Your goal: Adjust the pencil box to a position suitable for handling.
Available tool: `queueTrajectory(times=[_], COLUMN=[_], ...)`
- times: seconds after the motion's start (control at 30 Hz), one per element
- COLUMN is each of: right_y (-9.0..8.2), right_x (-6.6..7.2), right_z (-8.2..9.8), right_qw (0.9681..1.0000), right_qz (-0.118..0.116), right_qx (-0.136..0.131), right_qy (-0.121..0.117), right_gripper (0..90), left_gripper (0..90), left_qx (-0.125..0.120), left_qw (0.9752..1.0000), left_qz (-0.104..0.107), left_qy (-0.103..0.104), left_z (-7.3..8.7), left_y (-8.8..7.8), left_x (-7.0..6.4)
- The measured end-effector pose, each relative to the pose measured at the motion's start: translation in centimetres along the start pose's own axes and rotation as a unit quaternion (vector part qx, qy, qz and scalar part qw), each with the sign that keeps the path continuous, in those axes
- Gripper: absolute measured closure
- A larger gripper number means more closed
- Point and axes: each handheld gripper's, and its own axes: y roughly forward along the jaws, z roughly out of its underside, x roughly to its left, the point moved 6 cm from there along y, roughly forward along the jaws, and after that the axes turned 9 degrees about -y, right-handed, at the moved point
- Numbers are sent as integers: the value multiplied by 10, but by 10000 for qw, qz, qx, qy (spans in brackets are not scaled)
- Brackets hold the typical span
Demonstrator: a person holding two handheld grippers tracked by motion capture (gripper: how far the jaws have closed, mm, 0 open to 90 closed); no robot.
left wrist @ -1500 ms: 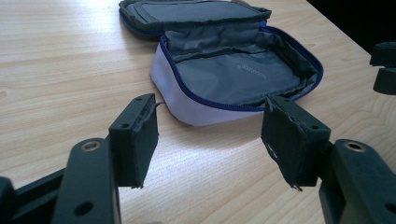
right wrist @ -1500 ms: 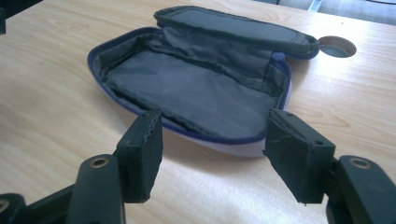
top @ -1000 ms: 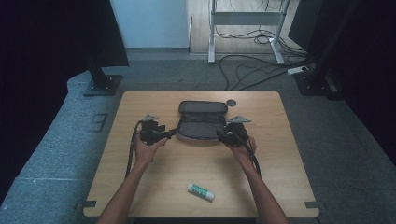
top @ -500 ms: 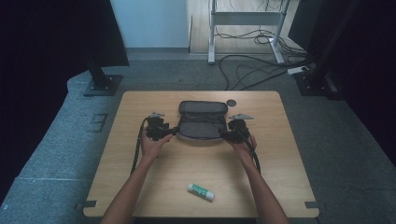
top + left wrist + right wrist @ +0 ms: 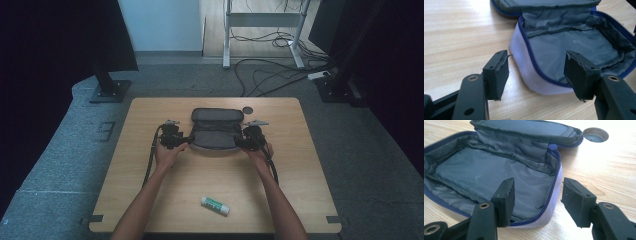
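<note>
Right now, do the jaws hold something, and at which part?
Nothing is held. Both grippers, left and right, stand open astride the open pouch's end walls, pads not pressing.

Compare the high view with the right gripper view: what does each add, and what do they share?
High view alone: a glue stick near the table's front edge, both forearms, the left gripper at the case's other end, and the floor cables. Right gripper view alone: the grey lining, the blue zipper and the right gripper, jaws open astride the case's end wall. Shared: the open pencil case and the round table hole.
</note>
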Motion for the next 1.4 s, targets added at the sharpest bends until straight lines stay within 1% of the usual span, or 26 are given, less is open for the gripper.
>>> queueTrajectory(times=[0.07, 0.1, 0.13, 0.23, 0.3, 0.43, 0.57, 0.73, 0.8, 0.97, 1.1, 1.17, 1.27, 1.4], right_y=[1, 2, 4, 9, 12, 16, 22, 28, 28, 28, 28, 28, 28, 28], right_x=[-1, -1, -2, -4, -5, -7, -7, -5, -5, -5, -4, -2, -3, -3], right_z=[1, 1, 2, 5, 6, 10, 15, 20, 21, 21, 22, 22, 22, 22], right_qw=[10000, 10000, 10000, 9999, 9999, 9998, 9994, 9989, 9987, 9984, 9980, 9976, 9973, 9975], right_qz=[9, 10, 6, 39, 59, 56, 49, 22, 97, 214, 331, 408, 475, 466], right_qx=[17, 15, 21, 66, 99, 182, 313, 461, 492, 526, 544, 534, 527, 511], right_qy=[-4, 5, 36, 75, 97, 104, 99, 61, 83, 21, -60, -137, -171, -148], right_gripper=[431, 432, 433, 437, 444, 479, 508, 578, 607, 668, 715, 740, 786, 803], left_gripper=[369, 372, 369, 376, 420, 503, 535, 563, 582, 620, 667, 689, 718, 735], left_qx=[-57, -39, 43, 127, 155, 192, 313, 352, 368, 444, 390, 357, 347, 335], left_qw=[10000, 10000, 10000, 9997, 9997, 9996, 9993, 9991, 9990, 9986, 9985, 9984, 9985, 9986], left_qz=[-41, -47, -62, -204, -174, -226, -214, -241, -252, -266, -385, -431, -402, -379], left_qy=[59, 28, 23, 54, 0, 24, -34, -27, -32, -56, 40, 93, 91, 119], left_z=[-2, -3, -2, -1, 1, 3, 7, 8, 9, 11, 13, 13, 13, 13], left_y=[2, 5, 9, 19, 22, 27, 32, 34, 35, 37, 37, 38, 37, 37], left_x=[-3, -3, -2, -1, 0, 1, 3, 5, 6, 10, 8, 8, 8, 9])
